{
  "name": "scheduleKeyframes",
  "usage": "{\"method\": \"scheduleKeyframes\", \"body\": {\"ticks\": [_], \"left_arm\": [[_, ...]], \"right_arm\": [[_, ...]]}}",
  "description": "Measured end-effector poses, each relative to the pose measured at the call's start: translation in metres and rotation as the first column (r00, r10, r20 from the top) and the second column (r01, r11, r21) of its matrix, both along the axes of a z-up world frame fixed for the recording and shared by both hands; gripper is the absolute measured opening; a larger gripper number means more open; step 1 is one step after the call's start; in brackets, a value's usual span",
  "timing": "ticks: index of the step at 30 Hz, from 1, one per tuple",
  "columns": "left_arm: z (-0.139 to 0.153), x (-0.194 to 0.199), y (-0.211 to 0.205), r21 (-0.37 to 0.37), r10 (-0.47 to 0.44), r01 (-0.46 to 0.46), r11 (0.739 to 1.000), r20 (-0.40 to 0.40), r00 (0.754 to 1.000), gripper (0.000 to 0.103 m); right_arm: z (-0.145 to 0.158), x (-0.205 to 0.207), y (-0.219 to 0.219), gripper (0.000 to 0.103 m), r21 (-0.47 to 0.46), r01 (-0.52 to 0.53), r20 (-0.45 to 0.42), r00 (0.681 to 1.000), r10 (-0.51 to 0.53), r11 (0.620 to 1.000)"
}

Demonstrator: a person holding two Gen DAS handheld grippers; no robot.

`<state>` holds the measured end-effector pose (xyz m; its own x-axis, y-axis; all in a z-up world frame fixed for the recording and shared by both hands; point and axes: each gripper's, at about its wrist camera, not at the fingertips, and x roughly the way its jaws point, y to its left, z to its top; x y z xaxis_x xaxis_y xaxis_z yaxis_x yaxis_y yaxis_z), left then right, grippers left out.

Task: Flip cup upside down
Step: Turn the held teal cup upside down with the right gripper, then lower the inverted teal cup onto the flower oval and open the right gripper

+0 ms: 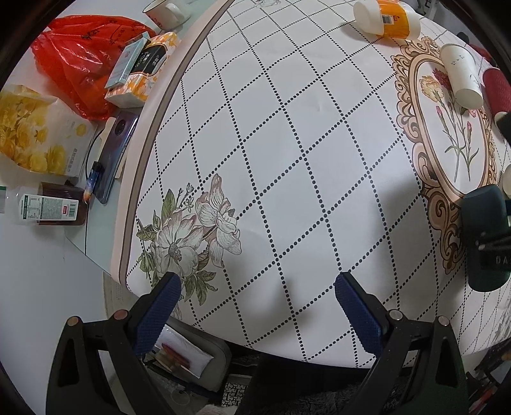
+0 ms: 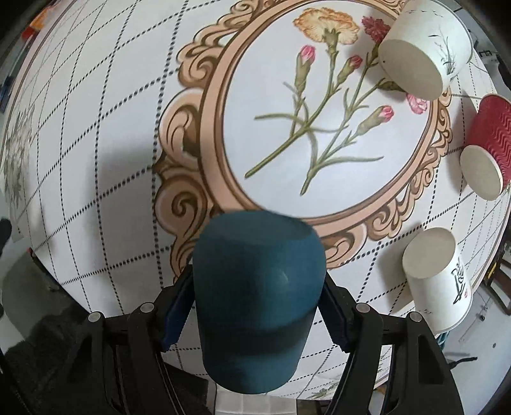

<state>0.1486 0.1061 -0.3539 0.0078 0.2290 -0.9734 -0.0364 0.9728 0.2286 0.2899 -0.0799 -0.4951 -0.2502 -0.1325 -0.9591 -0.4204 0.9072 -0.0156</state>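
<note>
A dark teal cup [image 2: 258, 297] is held between the blue pads of my right gripper [image 2: 255, 306], bottom end facing away from the camera, above the near edge of the patterned tablecloth [image 2: 111, 159]. It also shows at the right edge of the left wrist view [image 1: 487, 236], upside down above the cloth. My left gripper [image 1: 255, 297] is open and empty, low over the near edge of the table beside a printed flower.
Upside-down paper cups stand around the oval flower print: a white one [image 2: 424, 51], a red ribbed one [image 2: 488, 143] and a white one with calligraphy [image 2: 437, 277]. An orange-and-white cup [image 1: 386, 17] lies far off. A red bag [image 1: 76, 60], boxes, a phone and a bottle lie left of the table.
</note>
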Motion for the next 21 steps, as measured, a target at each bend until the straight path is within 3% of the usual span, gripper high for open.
{"method": "scheduleKeyframes", "body": {"ticks": [7, 14, 21], "left_arm": [[0.003, 0.0, -0.003, 0.003, -0.012, 0.012, 1.0, 0.007, 1.0, 0.099], [0.006, 0.003, -0.009, -0.007, -0.024, 0.024, 1.0, 0.01, 1.0, 0.099], [0.007, 0.01, -0.018, -0.034, -0.028, 0.028, 0.999, 0.013, 1.0, 0.099]], "right_arm": [[0.014, 0.002, -0.008, 0.071, 0.012, 0.006, 0.065, 0.998, -0.007, 1.0], [0.054, -0.001, -0.028, 0.071, 0.088, 0.037, 0.213, 0.976, -0.056, 0.995], [0.084, 0.0, -0.03, 0.071, 0.241, 0.08, 0.442, 0.878, -0.182, 0.967]]}}
